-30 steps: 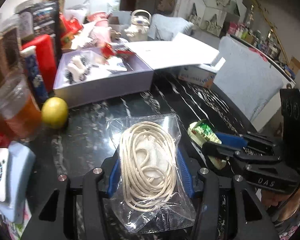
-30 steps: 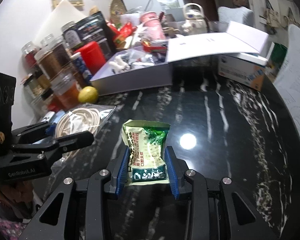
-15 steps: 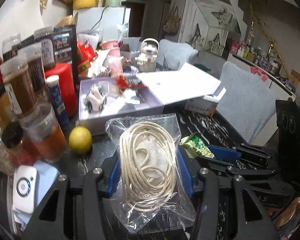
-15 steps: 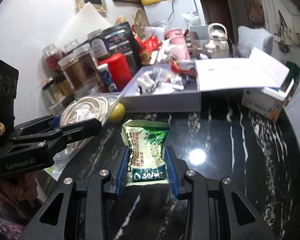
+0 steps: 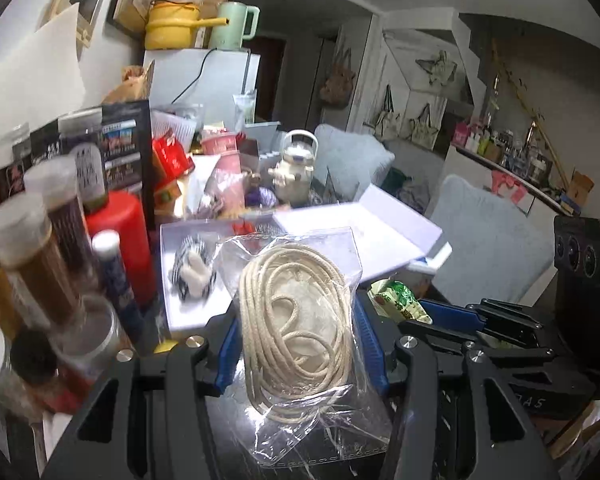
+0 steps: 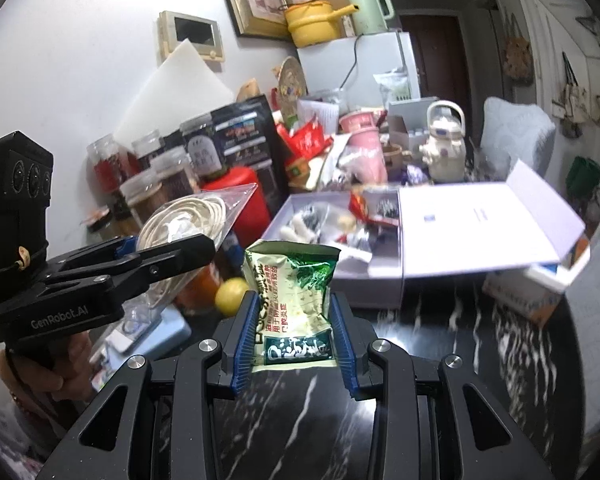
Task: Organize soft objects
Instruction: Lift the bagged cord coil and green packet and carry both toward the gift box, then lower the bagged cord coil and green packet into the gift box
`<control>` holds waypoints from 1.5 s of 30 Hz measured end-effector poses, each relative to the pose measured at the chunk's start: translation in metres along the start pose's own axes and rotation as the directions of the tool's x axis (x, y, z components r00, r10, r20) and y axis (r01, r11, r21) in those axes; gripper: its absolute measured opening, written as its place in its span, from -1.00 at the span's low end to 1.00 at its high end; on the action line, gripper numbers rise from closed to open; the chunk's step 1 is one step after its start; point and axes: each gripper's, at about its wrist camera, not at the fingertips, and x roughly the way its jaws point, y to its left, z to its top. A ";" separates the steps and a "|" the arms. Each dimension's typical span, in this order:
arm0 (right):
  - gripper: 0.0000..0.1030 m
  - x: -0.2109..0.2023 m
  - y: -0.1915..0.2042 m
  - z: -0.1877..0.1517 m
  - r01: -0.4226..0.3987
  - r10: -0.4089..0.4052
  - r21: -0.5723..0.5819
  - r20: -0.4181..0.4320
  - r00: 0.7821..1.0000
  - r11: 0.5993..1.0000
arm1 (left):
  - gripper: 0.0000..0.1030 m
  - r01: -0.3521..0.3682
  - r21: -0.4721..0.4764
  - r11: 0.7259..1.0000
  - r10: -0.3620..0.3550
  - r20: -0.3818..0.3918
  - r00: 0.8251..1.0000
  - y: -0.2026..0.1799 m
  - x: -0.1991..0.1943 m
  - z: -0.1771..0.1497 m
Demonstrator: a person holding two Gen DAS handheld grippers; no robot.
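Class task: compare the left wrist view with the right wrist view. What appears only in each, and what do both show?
Only the left wrist view: shelves of small bottles along the far right wall. Only the right wrist view: the yellow fruit and the hand holding the left gripper. Both: the bagged rope, the green packet, the open white box, and the yellow pot.

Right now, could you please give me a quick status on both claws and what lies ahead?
Left claw shut on clear bag of cream rope. Right claw shut on green-and-cream foil packet. Open white box ahead, already holding items.
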 end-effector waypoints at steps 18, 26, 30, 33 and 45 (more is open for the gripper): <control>-0.31 0.039 -0.027 0.083 0.068 -0.061 -0.081 0.086 0.994 0.994 | -0.02 -0.135 0.019 0.991 0.132 0.104 0.986 0.029 0.042 0.069; -0.31 0.066 -0.041 0.113 0.087 -0.077 -0.087 0.113 0.991 0.992 | -0.02 -0.142 -0.020 0.990 0.144 0.106 0.984 0.049 0.076 0.091; -0.31 0.086 -0.048 0.125 0.091 -0.082 -0.084 0.111 0.990 0.992 | -0.02 -0.168 -0.021 0.986 0.169 0.100 0.981 0.058 0.095 0.099; -0.31 0.101 -0.052 0.133 0.089 -0.080 -0.077 0.108 0.991 0.993 | -0.02 -0.188 -0.032 0.982 0.190 0.090 0.978 0.067 0.110 0.104; -0.31 0.151 -0.066 0.146 0.063 -0.060 -0.050 0.056 0.997 0.997 | -0.02 -0.269 -0.020 0.963 0.269 0.017 0.963 0.084 0.156 0.098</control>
